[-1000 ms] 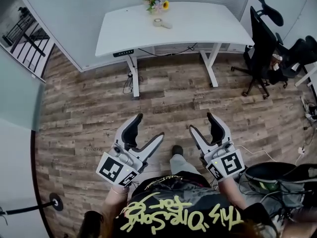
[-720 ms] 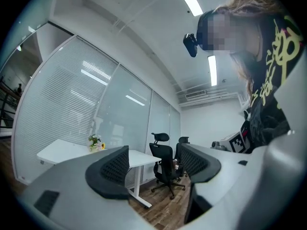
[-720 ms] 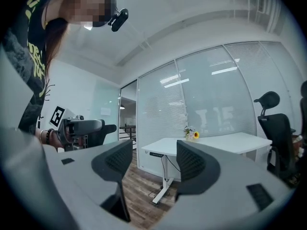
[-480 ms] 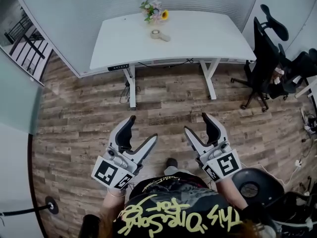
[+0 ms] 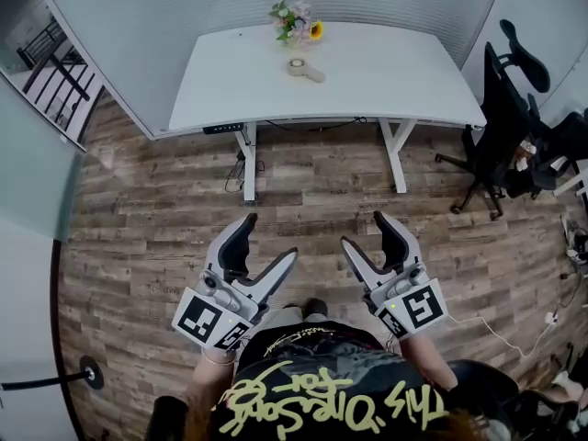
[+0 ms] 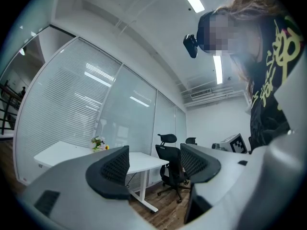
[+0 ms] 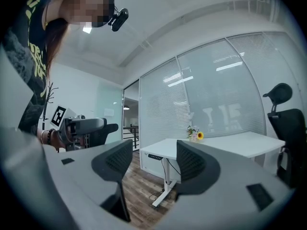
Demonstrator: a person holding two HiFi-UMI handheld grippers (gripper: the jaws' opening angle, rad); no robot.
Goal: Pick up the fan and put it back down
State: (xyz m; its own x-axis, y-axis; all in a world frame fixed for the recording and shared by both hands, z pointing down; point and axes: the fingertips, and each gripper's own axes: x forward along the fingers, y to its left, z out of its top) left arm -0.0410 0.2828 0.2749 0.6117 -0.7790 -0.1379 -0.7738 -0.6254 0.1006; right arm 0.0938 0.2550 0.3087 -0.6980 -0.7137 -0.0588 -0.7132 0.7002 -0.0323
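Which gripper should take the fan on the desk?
Right gripper, marginally: it and the left gripper are open, empty, far from the desk, but the fan has its handle pointing rightward.

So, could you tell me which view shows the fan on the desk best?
The head view: the fan lies in plain sight on the desk, near the flowers. Both gripper views show desk and flowers at a low angle, but the fan cannot be made out there.

One desk [image 5: 386,76], one fan [image 5: 302,69], one bouquet [image 5: 299,24], two chairs [image 5: 507,99] [image 5: 562,141], one left claw [image 5: 271,237], one right claw [image 5: 365,230].
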